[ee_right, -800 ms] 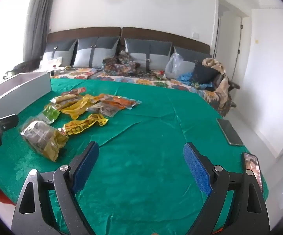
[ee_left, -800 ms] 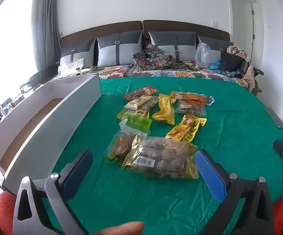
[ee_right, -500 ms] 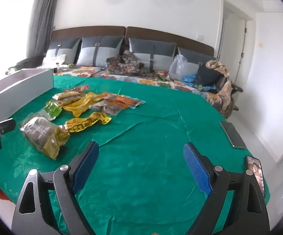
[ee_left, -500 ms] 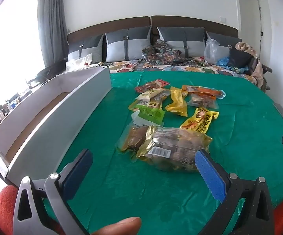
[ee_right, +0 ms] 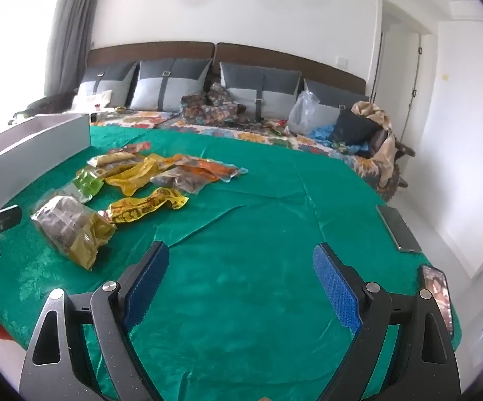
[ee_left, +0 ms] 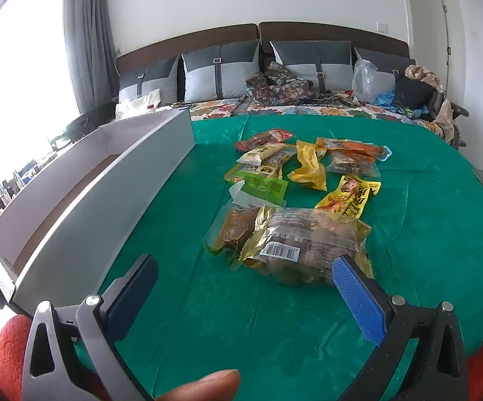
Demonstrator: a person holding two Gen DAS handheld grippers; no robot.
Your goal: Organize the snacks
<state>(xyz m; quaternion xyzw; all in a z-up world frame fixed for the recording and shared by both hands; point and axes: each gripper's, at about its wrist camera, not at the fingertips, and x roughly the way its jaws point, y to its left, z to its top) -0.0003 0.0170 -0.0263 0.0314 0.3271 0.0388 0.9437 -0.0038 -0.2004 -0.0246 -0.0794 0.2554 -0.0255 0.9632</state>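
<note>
Several snack packets lie in a loose pile on a green cloth (ee_left: 275, 317). Nearest is a large clear bag with gold edges (ee_left: 303, 245), also in the right wrist view (ee_right: 71, 230). Beyond it lie a yellow packet (ee_left: 350, 195), a green packet (ee_left: 265, 187) and an orange packet (ee_left: 352, 147). A long white open box (ee_left: 84, 220) stands to the left of the pile. My left gripper (ee_left: 245, 280) is open and empty, just short of the large bag. My right gripper (ee_right: 241, 274) is open and empty over bare cloth, right of the pile.
Two phones (ee_right: 398, 229) (ee_right: 437, 295) lie at the cloth's right edge. Behind the cloth are grey pillows (ee_left: 219, 73), patterned bedding, a plastic bag (ee_right: 303, 115) and clothes. A door is at the far right.
Both grippers have moved forward a little toward the snack pile; the large bag now sits closer between the left gripper's fingers. Both stay open.
</note>
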